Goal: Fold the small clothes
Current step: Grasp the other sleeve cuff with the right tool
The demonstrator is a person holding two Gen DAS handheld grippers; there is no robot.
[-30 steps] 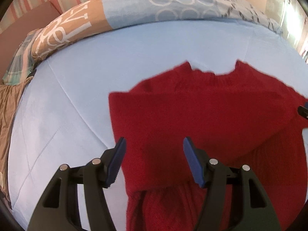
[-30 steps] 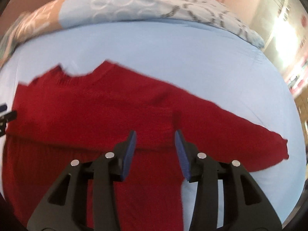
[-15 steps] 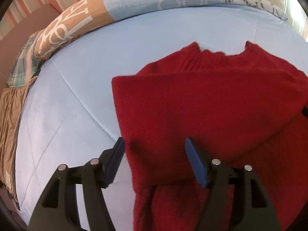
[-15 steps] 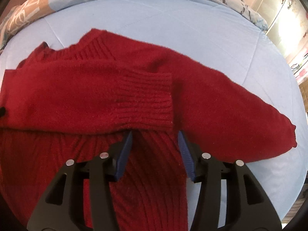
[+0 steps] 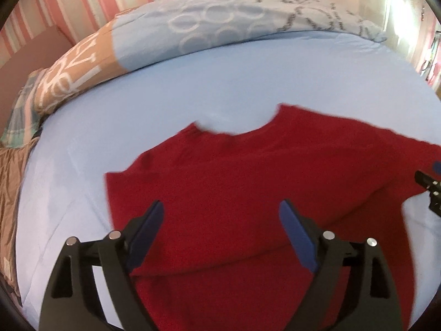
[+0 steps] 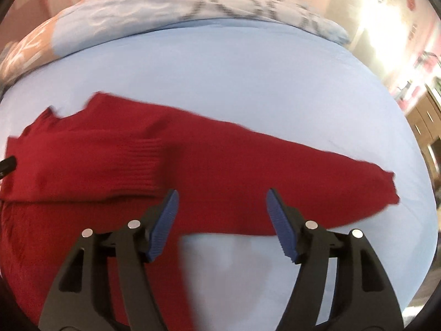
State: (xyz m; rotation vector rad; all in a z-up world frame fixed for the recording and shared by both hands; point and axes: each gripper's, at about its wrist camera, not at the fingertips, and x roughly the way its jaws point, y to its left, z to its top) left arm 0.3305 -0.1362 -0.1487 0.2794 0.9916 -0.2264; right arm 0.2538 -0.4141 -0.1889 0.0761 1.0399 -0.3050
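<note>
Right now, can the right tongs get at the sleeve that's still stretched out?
Probably yes: the right tongs are open and the stretched-out sleeve lies flat on the bed just ahead, with nothing over it.

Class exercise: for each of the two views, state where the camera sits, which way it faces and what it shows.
Left wrist: on the left gripper, facing forward over the red sweater toward the duvet; jaws open.
Right wrist: on the right gripper, facing the outstretched sleeve; jaws open.
Shared: sweater, blue sheet, duvet.
</note>
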